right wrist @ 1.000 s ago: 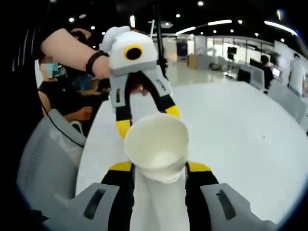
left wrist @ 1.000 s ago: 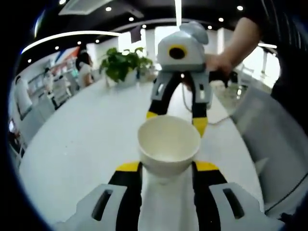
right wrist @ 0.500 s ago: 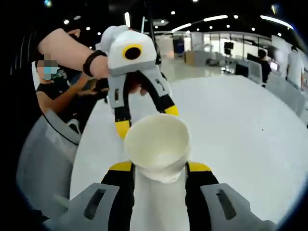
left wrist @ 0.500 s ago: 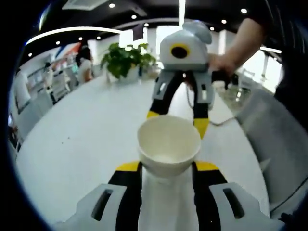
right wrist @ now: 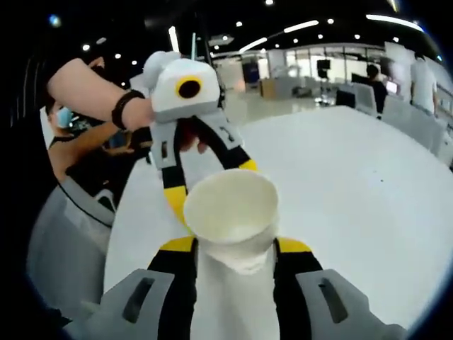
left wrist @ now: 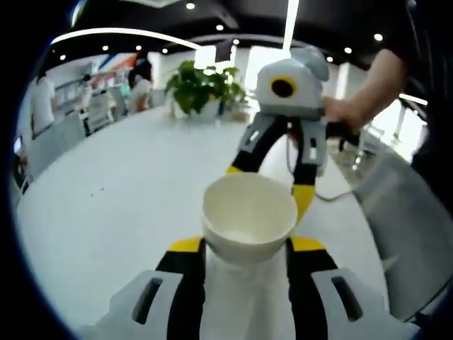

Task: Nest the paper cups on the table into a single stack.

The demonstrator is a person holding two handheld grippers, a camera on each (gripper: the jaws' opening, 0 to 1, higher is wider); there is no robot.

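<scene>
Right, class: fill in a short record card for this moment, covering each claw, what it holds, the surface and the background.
left claw: shut on a paper cup, mouth facing the camera
right claw: shut on a second cup
cups: apart, not yet nested
surface: white table
background: potted plant at the table's far end

No readable text, labels, numbers (distant wall signage too blurred to make out).

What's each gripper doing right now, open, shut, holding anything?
Left gripper: jaws shut on a paper cup, mouth facing the camera.
Right gripper: jaws shut on another paper cup.
</scene>
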